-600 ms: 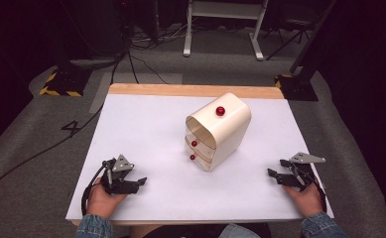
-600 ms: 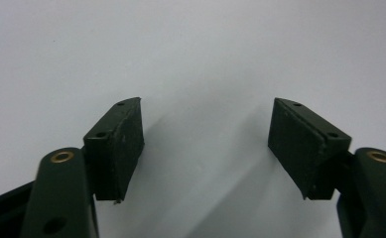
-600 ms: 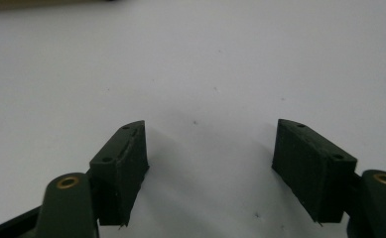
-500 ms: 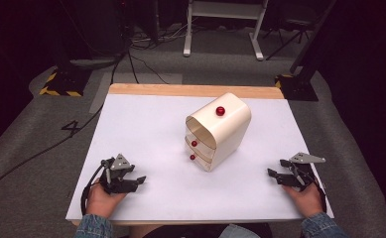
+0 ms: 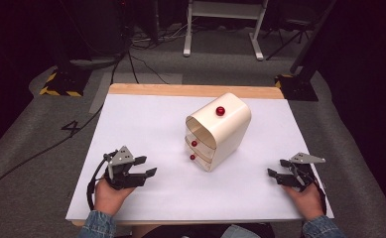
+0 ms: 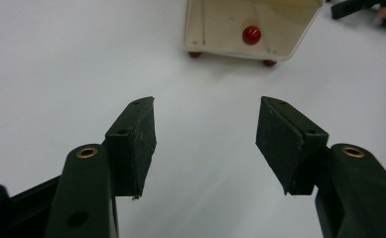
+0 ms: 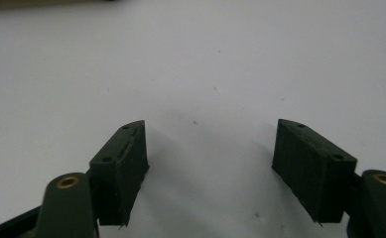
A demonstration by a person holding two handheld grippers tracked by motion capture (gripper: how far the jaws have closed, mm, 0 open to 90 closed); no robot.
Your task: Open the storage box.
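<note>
A cream drawer cabinet (image 5: 219, 131) with red knobs stands mid-table; one red knob (image 5: 221, 110) sits on its top and two on its drawer fronts (image 5: 194, 144). My left gripper (image 5: 146, 166) rests open at the front left, its jaws pointing toward the cabinet (image 6: 250, 25), nothing between them. My right gripper (image 5: 276, 168) lies open near the front right edge, jaws pointing left over bare white table (image 7: 195, 74). In the left gripper view, the right gripper's jaw tip (image 6: 352, 6) appears at the top right.
The white tabletop (image 5: 146, 124) has a wooden strip (image 5: 190, 90) along its far edge. Beyond lie grey carpet, black cables (image 5: 131, 64), a white stand (image 5: 225, 29) and dark equipment bases (image 5: 64, 82).
</note>
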